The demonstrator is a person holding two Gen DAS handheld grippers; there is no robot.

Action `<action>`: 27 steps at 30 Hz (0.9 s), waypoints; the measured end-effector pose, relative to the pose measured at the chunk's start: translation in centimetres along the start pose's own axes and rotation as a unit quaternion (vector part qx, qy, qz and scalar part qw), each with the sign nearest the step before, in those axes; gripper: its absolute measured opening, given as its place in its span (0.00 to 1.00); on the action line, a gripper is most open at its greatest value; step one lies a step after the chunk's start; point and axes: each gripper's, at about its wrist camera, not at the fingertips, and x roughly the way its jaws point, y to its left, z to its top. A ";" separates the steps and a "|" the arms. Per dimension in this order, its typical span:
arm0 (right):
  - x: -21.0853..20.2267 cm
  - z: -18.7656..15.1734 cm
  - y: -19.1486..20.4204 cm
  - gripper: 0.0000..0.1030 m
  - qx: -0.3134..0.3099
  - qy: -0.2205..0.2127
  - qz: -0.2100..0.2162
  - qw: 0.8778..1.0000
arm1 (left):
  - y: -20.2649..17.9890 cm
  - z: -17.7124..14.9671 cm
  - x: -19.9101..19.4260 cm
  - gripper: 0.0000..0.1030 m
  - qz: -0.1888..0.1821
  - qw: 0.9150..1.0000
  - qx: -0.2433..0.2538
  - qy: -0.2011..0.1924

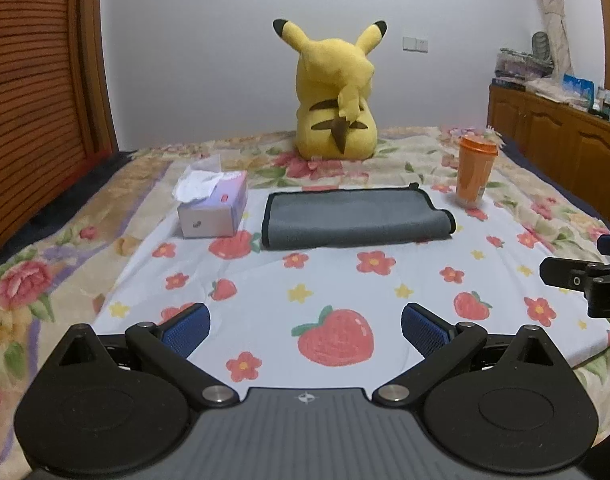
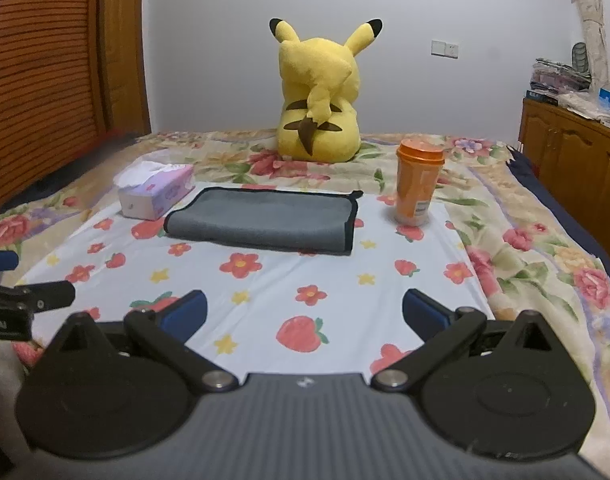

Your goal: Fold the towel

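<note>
While the folded grey microfibre towel [image 1: 355,216] lies ahead, left tool [image 1: 305,330] and right tool [image 2: 304,314] both gape wide, holding nothing.

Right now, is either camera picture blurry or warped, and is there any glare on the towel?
Left wrist view: strong fisheye bending of the wooden headboard, corners vignetted, bedspread edges soft; the grey towel is sharp with no glare. Right wrist view: same barrel warp, towel evenly lit, the orange cup slightly soft.
</note>
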 end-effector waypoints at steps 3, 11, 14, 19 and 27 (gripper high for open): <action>0.0 0.0 0.0 1.00 0.001 -0.002 -0.001 1.000 | -0.1 0.0 -0.1 1.00 -0.003 1.000 0.002 -0.004; -0.4 0.1 -0.3 1.00 0.004 -0.017 -0.004 1.000 | 0.1 0.3 -0.8 1.00 -0.003 1.000 -0.006 -0.024; -0.7 0.2 -0.4 1.00 0.007 -0.026 -0.005 1.000 | 0.2 0.4 -1.1 1.00 0.005 0.999 -0.009 -0.033; -1.0 0.2 -0.8 1.00 0.012 -0.037 -0.006 0.999 | 0.3 0.5 -1.7 1.00 0.011 0.999 -0.009 -0.046; -1.4 0.3 -0.9 1.00 0.011 -0.052 -0.008 0.999 | 0.2 0.5 -2.3 1.00 0.015 0.998 0.002 -0.067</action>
